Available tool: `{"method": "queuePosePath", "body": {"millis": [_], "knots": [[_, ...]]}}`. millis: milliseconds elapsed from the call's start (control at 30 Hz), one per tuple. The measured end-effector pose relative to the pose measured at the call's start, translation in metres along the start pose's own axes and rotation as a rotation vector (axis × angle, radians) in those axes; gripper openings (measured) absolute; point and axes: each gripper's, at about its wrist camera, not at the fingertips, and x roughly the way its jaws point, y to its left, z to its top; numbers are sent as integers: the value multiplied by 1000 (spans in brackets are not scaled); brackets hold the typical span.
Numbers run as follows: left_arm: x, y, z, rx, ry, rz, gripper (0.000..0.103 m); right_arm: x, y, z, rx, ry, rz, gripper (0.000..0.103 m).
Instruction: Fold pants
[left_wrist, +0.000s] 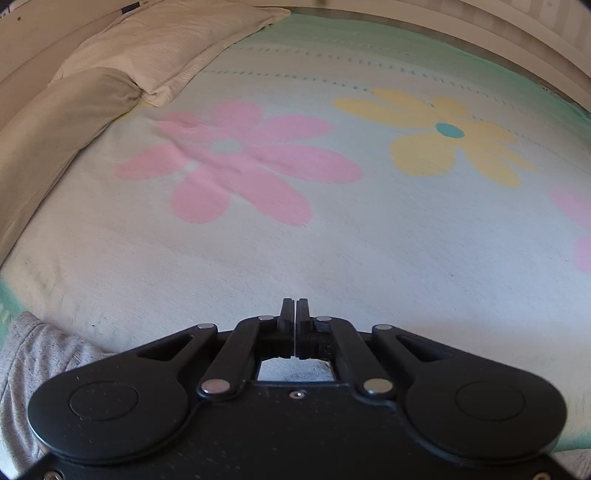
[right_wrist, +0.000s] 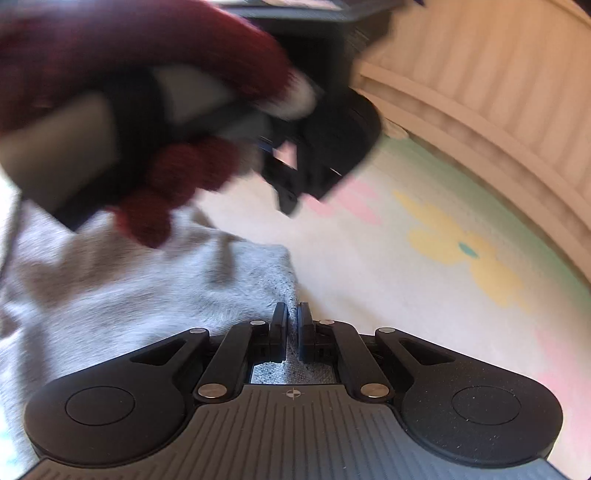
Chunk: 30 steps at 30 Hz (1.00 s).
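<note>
Bedroom setting: bedspread (left_wrist: 332, 251), pale with pink and yellow flowers, serves as the folding surface; two cream pillows (left_wrist: 155, 48) lie pushed to its far edge, leaving the middle free.

Item: grey pants (right_wrist: 122, 288), soft knit, spread on the bedspread at the near side, a corner also showing low left in the left wrist view.

Right gripper (right_wrist: 291, 317): jaws narrowed onto an edge of the pants, fabric pinched between the pads, likely to carry that edge over for a fold.

Left gripper (left_wrist: 295, 314): jaws fully together, nothing between them, raised over bare bedspread; seen from the right wrist in a red-gloved hand (right_wrist: 155, 192), apparently free after letting go.
</note>
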Motion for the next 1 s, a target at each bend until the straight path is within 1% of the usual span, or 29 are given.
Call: {"method": "queuePosePath", "body": {"millis": [100,133,200,267,333,400,467,500,533,600,633,700,733,800,900,933,967,1000], "knots": [[-3,2,0,11,-1,-1,9,7,-25,1,145,30,-9,6],[-3,2,-1,22,5,7,9,6,-35,1,197,33,-1,7],[-6,3,-6,53,21,9,9,1,-52,-1,272,39,52,8],[-8,3,-13,97,38,-6,9,-8,-64,-4,312,42,109,8],[-7,2,-24,146,70,-24,10,-17,-69,-11,308,60,173,8],[-2,2,-37,193,124,-48,13,-27,-66,-17,287,113,234,8],[6,4,-50,233,177,-50,13,-35,-59,-30,250,168,267,8],[9,5,-55,252,181,-43,14,-38,-53,-37,216,195,276,8],[8,6,-57,274,165,-45,19,-42,-46,-47,172,223,277,8],[6,10,-58,278,147,-20,19,-50,-31,-61,84,279,260,8],[5,15,-57,250,140,-4,18,-55,-25,-67,55,275,237,8],[0,24,-52,180,129,-17,18,-68,-19,-73,37,253,193,8],[-4,27,-49,149,122,-10,17,-72,-16,-72,29,242,183,8],[-10,28,-45,135,111,9,16,-78,-18,-65,10,178,167,8],[-13,27,-45,120,115,5,16,-79,-37,-46,82,66,115,9],[-13,26,-45,114,121,-2,16,-75,-45,-39,111,43,105,10],[-14,26,-45,111,123,-4,16,-68,-55,-33,135,36,110,16],[-13,26,-46,112,123,-3,16,-61,-66,-28,155,37,132,20]]}}
